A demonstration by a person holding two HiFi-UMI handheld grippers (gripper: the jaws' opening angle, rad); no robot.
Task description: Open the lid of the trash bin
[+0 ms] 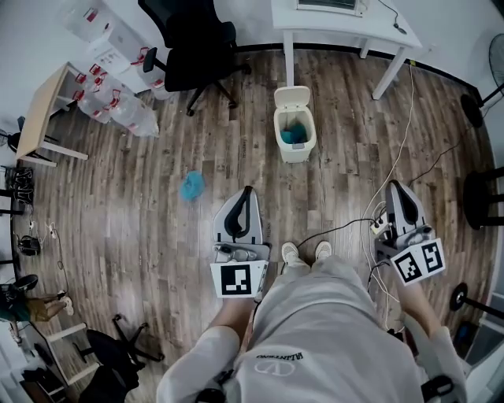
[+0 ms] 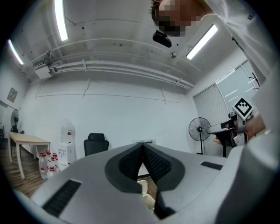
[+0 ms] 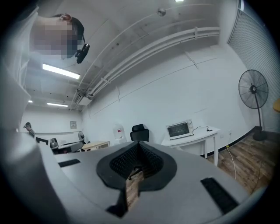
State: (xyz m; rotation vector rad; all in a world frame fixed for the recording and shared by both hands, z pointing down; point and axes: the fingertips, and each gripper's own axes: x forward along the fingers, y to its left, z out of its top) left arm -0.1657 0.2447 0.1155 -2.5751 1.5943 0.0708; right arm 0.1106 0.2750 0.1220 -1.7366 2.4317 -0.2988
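Note:
A small cream trash bin (image 1: 293, 135) stands on the wooden floor ahead of me, its lid (image 1: 291, 96) tipped up at the back and a blue bag showing inside. Both grippers are held well short of it, near my feet. My left gripper (image 1: 248, 191) is shut with nothing in it, and points toward the bin. In the left gripper view a bit of the bin (image 2: 144, 193) shows under the closed left gripper (image 2: 142, 148). My right gripper (image 1: 394, 186) sits off to the bin's right, also shut and empty; the right gripper (image 3: 138, 146) faces the far wall.
A black office chair (image 1: 197, 47) and a white table (image 1: 339, 24) stand behind the bin. A crumpled blue item (image 1: 191, 186) lies on the floor to its left. Cables (image 1: 402, 142) trail along the right. Water bottles (image 1: 110, 98) and a wooden table (image 1: 43, 110) stand far left.

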